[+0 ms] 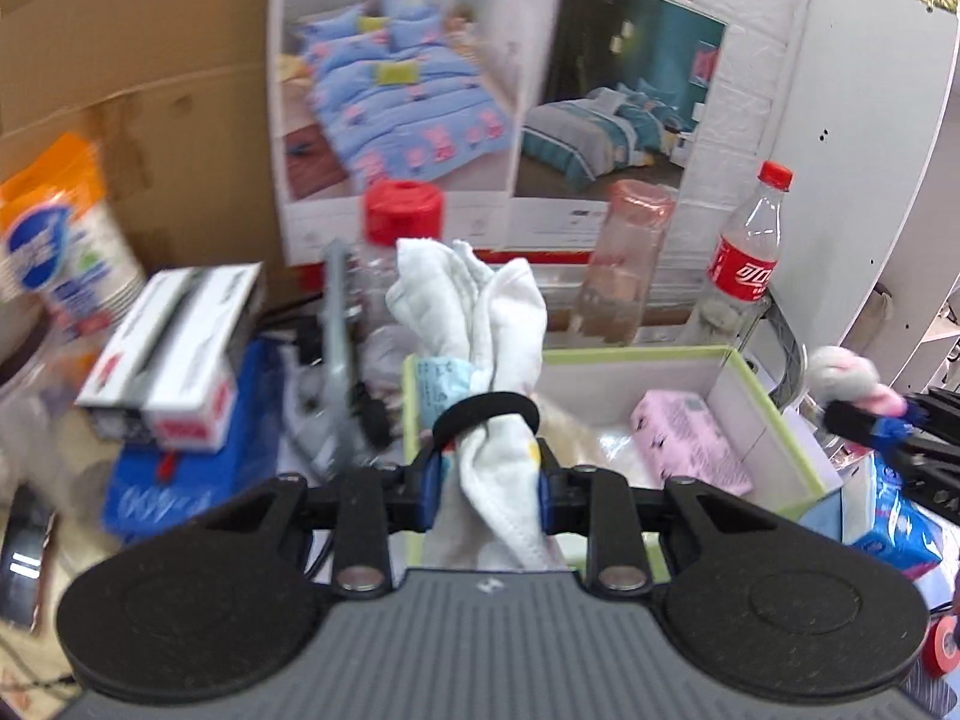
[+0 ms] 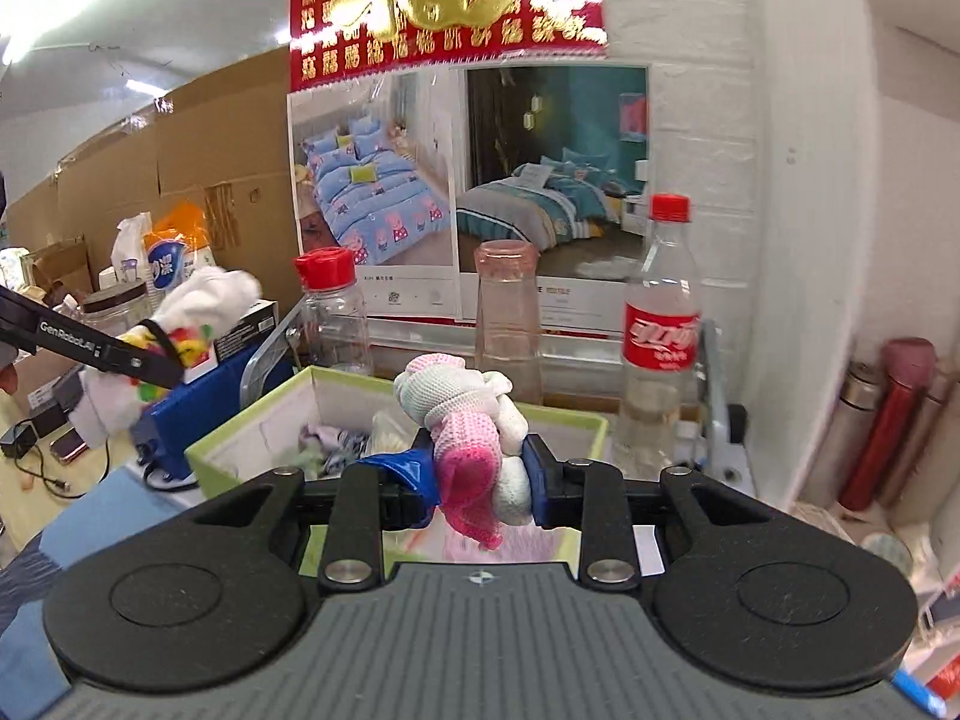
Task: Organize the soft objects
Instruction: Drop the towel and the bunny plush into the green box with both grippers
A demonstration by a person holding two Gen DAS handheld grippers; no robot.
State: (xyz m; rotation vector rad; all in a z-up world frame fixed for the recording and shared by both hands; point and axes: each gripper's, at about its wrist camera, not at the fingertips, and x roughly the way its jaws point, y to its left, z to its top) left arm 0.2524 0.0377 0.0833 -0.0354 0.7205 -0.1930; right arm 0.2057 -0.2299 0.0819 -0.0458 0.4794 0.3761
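My left gripper (image 1: 487,483) is shut on a white cloth bundle (image 1: 480,324) tied with a black hair band, held over the left edge of a green-rimmed white box (image 1: 774,414). A pink packet (image 1: 690,441) lies in the box. My right gripper (image 2: 477,480) is shut on a white and pink knitted doll (image 2: 462,414), held above the box's near rim (image 2: 240,429). The right gripper and doll (image 1: 846,375) show at the right of the left wrist view. The left gripper with the bundle (image 2: 198,300) shows at the left of the right wrist view.
Behind the box stand a red-capped clear jar (image 2: 333,312), a pink glass bottle (image 2: 507,324) and a cola bottle (image 2: 660,336) before a bedding poster. A blue box (image 1: 180,480) with a small carton (image 1: 174,354) is at left. Flasks (image 2: 888,426) stand at right.
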